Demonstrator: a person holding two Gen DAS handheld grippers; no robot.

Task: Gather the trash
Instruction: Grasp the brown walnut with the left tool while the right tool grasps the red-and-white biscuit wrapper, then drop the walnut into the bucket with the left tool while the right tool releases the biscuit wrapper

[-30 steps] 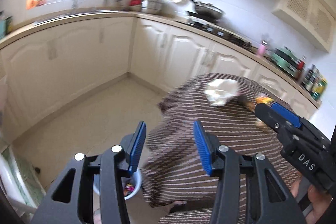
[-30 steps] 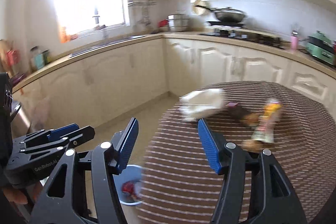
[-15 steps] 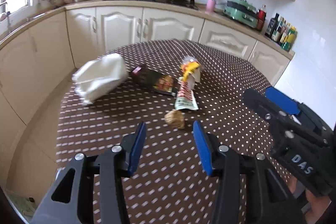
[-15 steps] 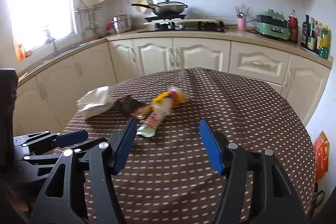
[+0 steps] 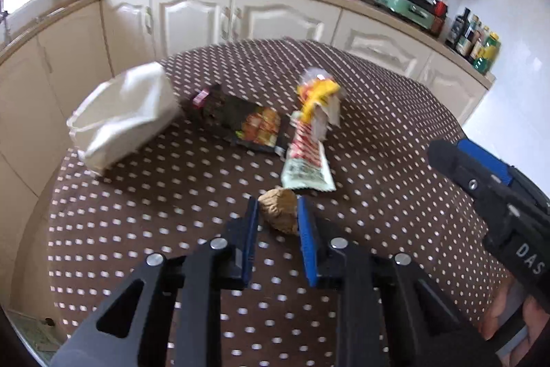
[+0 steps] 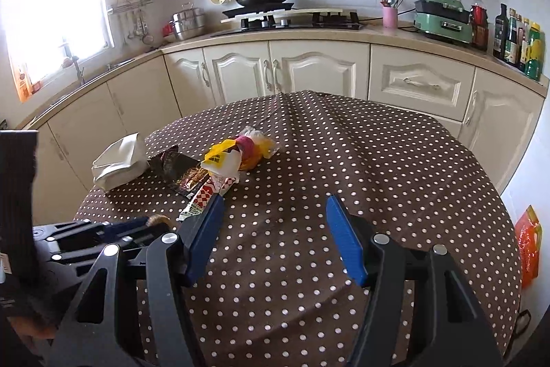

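Left gripper (image 5: pixel 277 212): jaws just closing, pinching the brown crumpled paper ball (image 5: pixel 279 209). Right gripper (image 6: pixel 273 207): jaws spread over the brown polka-dot tablecloth (image 6: pixel 378 167).

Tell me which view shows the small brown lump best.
The left wrist view: the brown lump sits in plain sight between the left gripper fingers, whose jaws have just been closing. In the right wrist view only a sliver peeks over that gripper.
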